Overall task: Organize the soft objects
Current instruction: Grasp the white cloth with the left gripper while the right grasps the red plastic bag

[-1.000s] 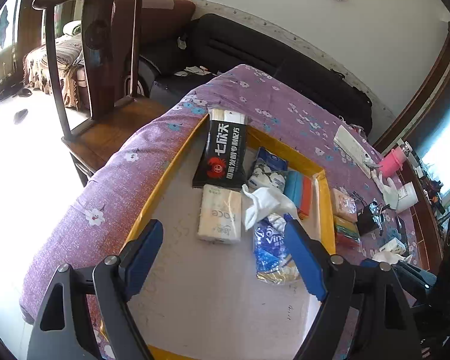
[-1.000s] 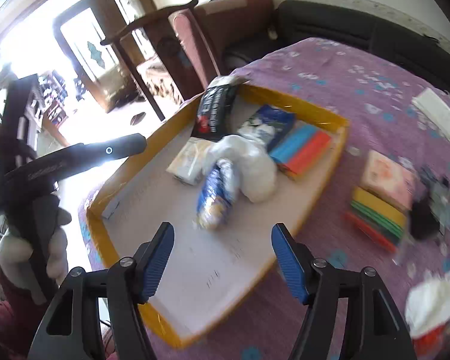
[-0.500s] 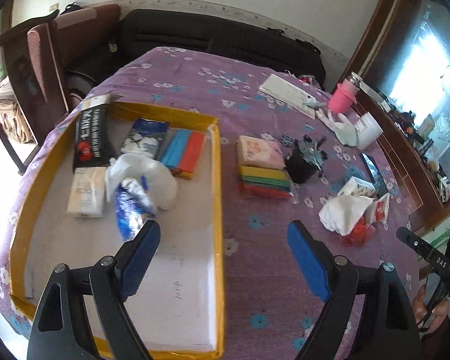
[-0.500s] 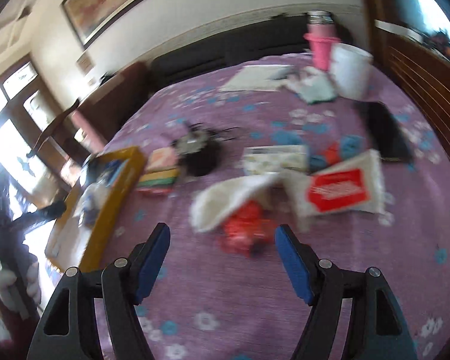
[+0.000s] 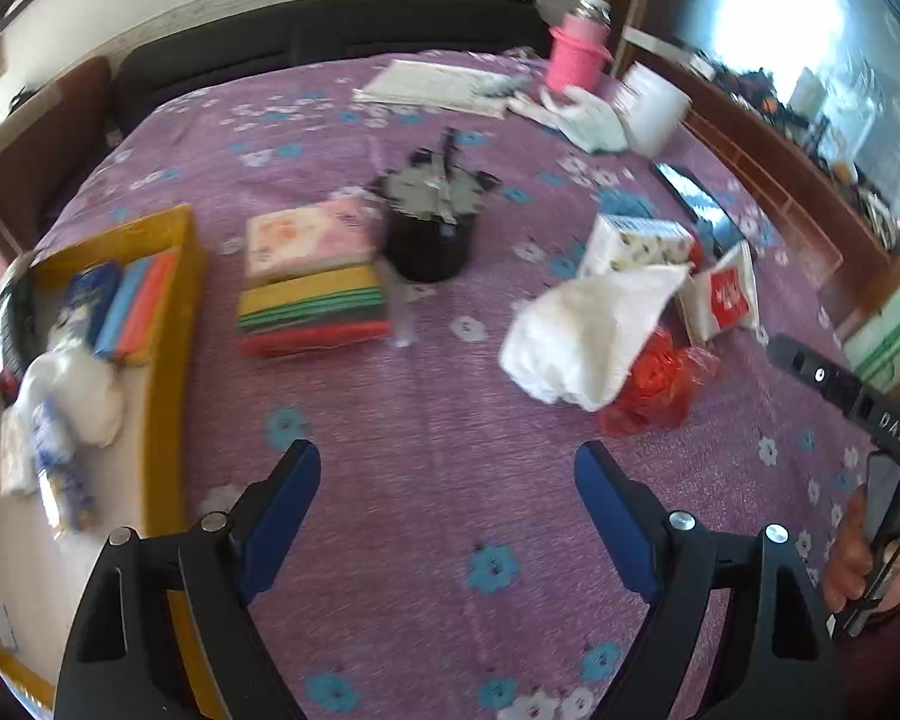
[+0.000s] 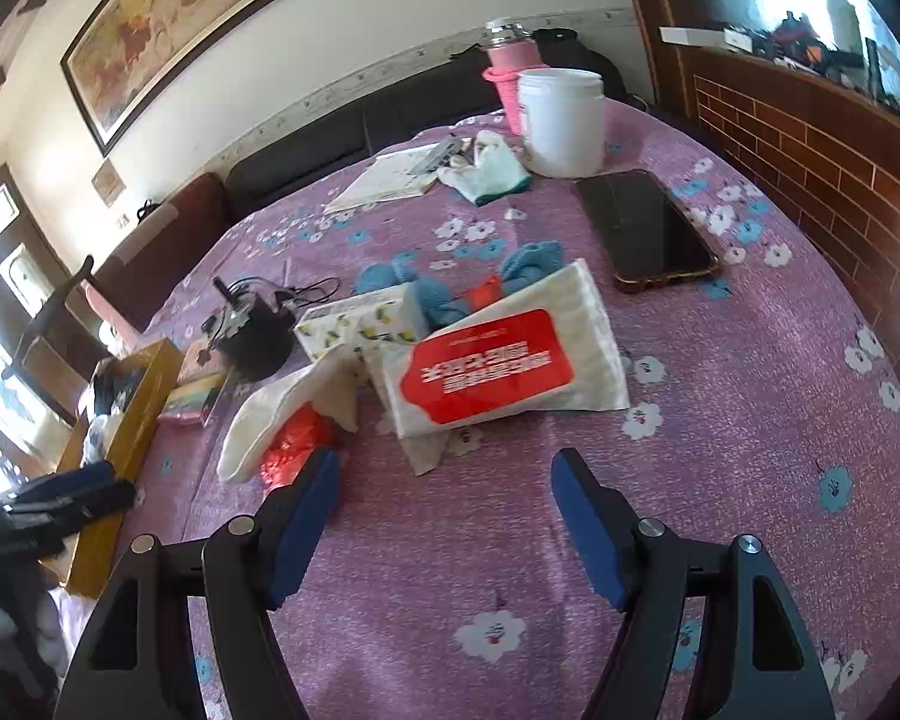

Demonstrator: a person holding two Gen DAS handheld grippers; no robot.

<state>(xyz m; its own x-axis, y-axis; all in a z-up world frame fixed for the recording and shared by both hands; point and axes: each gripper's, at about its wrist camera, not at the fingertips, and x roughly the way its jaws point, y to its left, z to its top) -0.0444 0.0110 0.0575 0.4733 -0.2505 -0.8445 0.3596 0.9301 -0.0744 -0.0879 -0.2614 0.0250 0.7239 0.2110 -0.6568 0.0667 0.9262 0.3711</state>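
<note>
A purple flowered tablecloth (image 5: pixel 426 480) covers the whole table and carries everything else. At its left edge lies the yellow-rimmed tray (image 5: pixel 180 276), which already holds a white crumpled cloth (image 5: pixel 84 384), a blue-and-white packet (image 5: pixel 60 468), a blue and orange sponge pair (image 5: pixel 135 312) and a blue pouch (image 5: pixel 93 294). Both tongs hover over bare cloth with nothing between their blue pads: the left gripper (image 5: pixel 447 510) is spread wide near the tray's right rim, and the right gripper (image 6: pixel 444 516) is likewise released, just in front of the loose pile in the middle of the table. That pile is the remaining soft stuff: a white wipes pack with a red label (image 6: pixel 498 360), a white cloth (image 6: pixel 282 414) draped over a crinkled red bag (image 6: pixel 297 441), a lemon-print tissue pack (image 6: pixel 360 324) and blue knitted fabric (image 6: pixel 444 288) behind it. Between pile and tray sit a stack of striped sponges (image 5: pixel 312 312) with a pink tissue pack (image 5: pixel 306 237) touching its far side, and a black pot (image 5: pixel 429 234) just beside them. Farther back stand a white jar (image 6: pixel 561 120), a pink flask (image 6: pixel 510 75), a black phone (image 6: pixel 648 231), a white-green glove (image 6: pixel 486 171) and a booklet (image 6: pixel 390 177).
</note>
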